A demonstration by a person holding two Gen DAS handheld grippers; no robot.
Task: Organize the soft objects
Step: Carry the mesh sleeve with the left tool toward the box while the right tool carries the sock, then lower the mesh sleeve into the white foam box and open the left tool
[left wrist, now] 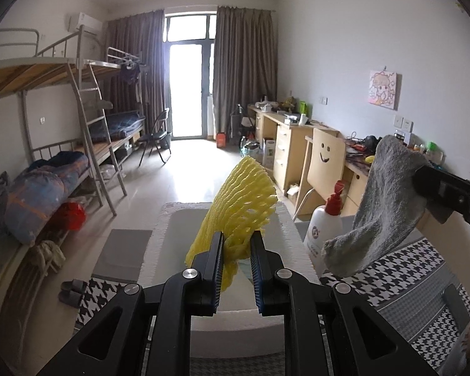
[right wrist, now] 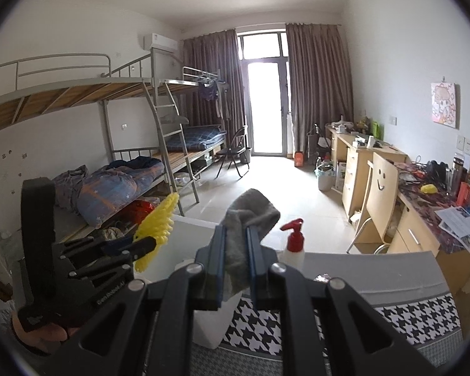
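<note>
Risk is dropping: left gripper (left wrist: 236, 263) pinches the yellow foam net (left wrist: 238, 200) only at its edge, and right gripper (right wrist: 236, 260) clamps the grey sock (right wrist: 247, 216), at 2 o'clock above the white box (left wrist: 185, 225).

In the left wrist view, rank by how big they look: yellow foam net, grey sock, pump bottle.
1. grey sock, held close to the camera
2. yellow foam net, nearly as large, so unsure
3. pump bottle, partly hidden
</note>
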